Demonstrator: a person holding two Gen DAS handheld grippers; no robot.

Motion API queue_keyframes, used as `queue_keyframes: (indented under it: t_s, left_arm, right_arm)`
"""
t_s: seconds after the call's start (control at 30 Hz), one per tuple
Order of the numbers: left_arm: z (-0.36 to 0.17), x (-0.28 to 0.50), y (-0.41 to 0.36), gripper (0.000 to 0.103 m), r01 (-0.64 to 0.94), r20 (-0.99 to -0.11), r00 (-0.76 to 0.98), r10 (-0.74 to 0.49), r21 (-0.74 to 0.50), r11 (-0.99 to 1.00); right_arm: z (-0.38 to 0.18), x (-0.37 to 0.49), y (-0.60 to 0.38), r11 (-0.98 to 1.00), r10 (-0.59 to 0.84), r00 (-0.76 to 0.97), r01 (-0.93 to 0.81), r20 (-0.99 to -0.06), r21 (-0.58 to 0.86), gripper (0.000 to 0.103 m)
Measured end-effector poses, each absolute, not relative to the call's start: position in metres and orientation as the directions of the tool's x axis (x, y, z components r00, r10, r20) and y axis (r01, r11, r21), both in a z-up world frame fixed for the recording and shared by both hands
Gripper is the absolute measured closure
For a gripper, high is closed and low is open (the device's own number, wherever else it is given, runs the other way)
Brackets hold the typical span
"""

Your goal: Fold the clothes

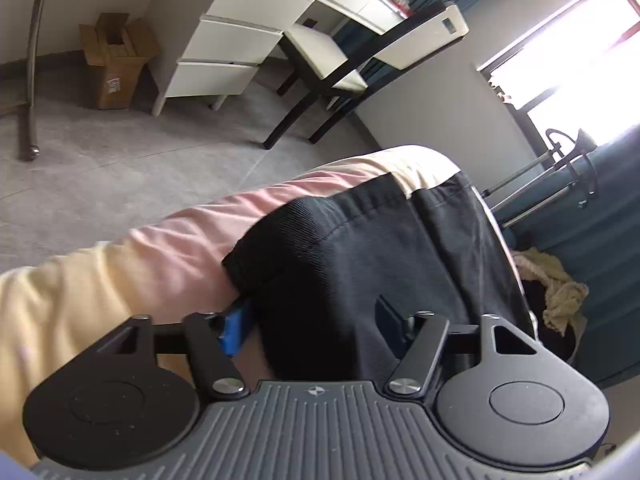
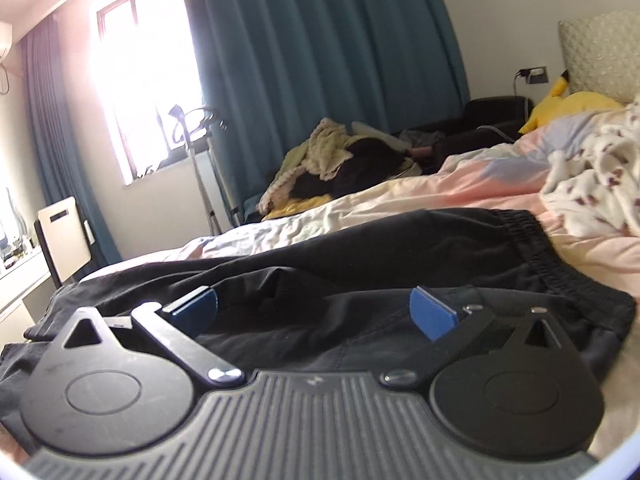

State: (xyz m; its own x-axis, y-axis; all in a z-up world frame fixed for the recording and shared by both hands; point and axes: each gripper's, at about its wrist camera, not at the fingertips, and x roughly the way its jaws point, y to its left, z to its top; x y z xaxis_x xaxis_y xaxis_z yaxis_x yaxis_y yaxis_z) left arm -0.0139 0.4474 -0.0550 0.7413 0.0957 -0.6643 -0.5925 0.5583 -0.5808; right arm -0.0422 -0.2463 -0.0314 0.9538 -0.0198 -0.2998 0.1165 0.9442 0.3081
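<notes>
Left wrist view is showing the left gripper (image 1: 312, 320) with jaws parted around the hem edge of the black trousers (image 1: 380, 264), pads not pressing; the bed (image 1: 120, 264) edge is falling away beyond to bare floor (image 1: 120, 168). Right wrist view is showing the right gripper (image 2: 316, 312) standing open, hovering over the trousers, whose elastic waistband (image 2: 560, 256) is lying ahead to its right, with open bedding beyond.
</notes>
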Motion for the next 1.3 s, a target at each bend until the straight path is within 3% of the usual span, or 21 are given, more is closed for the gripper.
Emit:
queue_keyframes:
  t_s: [0.07,0.1,0.27,0.5,0.53,0.6,0.67,0.93,1.07,1.3]
  left_arm:
    - [-0.049,-0.003,0.437,0.092,-0.605,-0.688,0.716,0.119,-0.527,0.597]
    - [-0.044,0.001,0.433,0.098,-0.596,-0.687,0.716,0.123,-0.510,0.620]
    - [-0.008,-0.011,0.435,0.099,-0.554,-0.612,0.772,0.170,-0.517,0.653]
    - [-0.031,0.011,0.418,0.096,-0.538,-0.699,0.663,0.268,-0.196,0.819]
    - [-0.034,0.012,0.411,0.093,-0.525,-0.693,0.661,0.288,-0.153,0.838]
    - [-0.035,0.009,0.396,0.075,-0.510,-0.685,0.656,0.318,-0.091,0.855]
    - [-0.030,0.004,0.383,0.028,-0.482,-0.690,0.650,0.319,-0.050,0.875]
    - [0.030,-0.026,0.309,0.014,-0.331,-0.562,0.769,0.303,0.055,0.942]
    - [0.060,-0.019,0.245,0.011,-0.214,-0.507,0.840,0.192,0.016,0.977]
    - [0.066,0.022,0.108,0.007,0.023,-0.476,0.879,-0.036,-0.032,0.999]
  right_arm:
    - [-0.033,-0.050,-0.252,0.935,-0.049,0.948,0.154,-0.314,0.320,0.000]
    - [-0.034,-0.054,-0.254,0.930,-0.057,0.947,0.166,-0.317,0.328,0.000]
    - [-0.037,-0.062,-0.266,0.906,-0.091,0.942,0.213,-0.323,0.365,0.000]
    - [-0.049,-0.046,-0.277,0.867,-0.108,0.912,0.281,-0.396,0.412,0.000]
    - [-0.050,-0.046,-0.279,0.860,-0.104,0.910,0.285,-0.401,0.424,0.000]
    - [-0.050,-0.048,-0.283,0.851,-0.106,0.910,0.292,-0.402,0.436,0.000]
    - [-0.048,-0.050,-0.286,0.841,-0.109,0.911,0.298,-0.398,0.452,0.000]
    - [-0.031,-0.058,-0.324,0.734,-0.120,0.927,0.324,-0.355,0.597,0.000]
    - [-0.024,-0.060,-0.361,0.659,-0.137,0.930,0.342,-0.340,0.670,0.000]
    - [0.000,-0.076,-0.411,0.676,-0.213,0.918,0.387,-0.336,0.627,0.000]
